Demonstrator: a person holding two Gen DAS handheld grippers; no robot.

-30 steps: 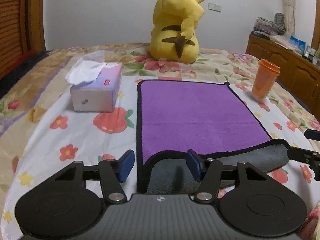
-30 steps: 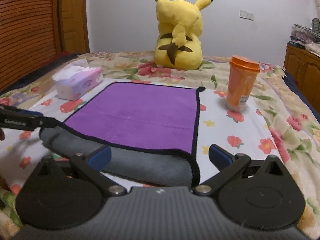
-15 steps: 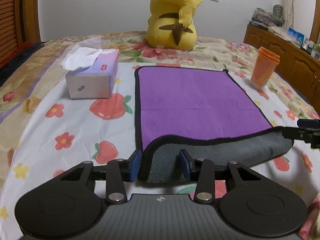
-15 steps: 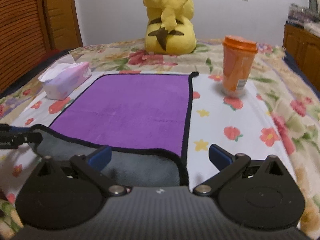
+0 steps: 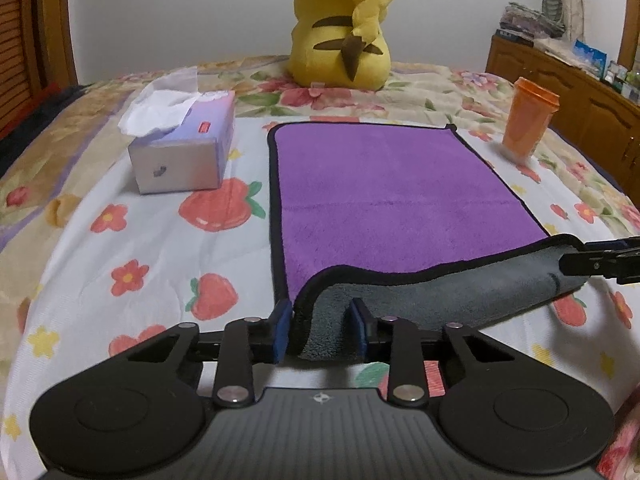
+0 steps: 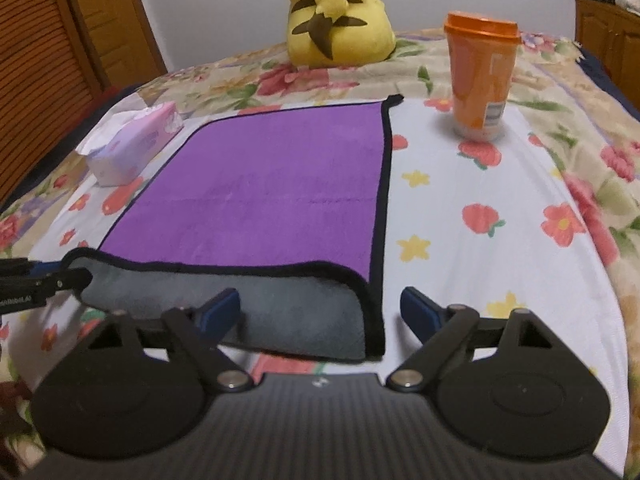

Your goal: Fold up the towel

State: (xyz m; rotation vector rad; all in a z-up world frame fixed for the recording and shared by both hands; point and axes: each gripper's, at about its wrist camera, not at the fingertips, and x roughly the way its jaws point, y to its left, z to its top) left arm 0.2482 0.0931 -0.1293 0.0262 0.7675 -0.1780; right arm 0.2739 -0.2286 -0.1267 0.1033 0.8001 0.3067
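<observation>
Left jaws pinch the towel (image 5: 384, 196)'s corner, right jaws wide; tissue box (image 5: 182, 148), cup (image 6: 482, 76) flank it.

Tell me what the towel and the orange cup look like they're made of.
Towel: soft, matte plush fabric, probably microfiber; fuzzy nap, purple face, grey underside, black stitched edging. Orange cup: looks like smooth, semi-glossy plastic with a lid and a printed label, though coated paper is possible.

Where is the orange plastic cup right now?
The orange plastic cup stands upright on the flowered bedspread, to the right of the purple towel's far corner and apart from it, with the yellow plush toy behind it to the left.
</observation>
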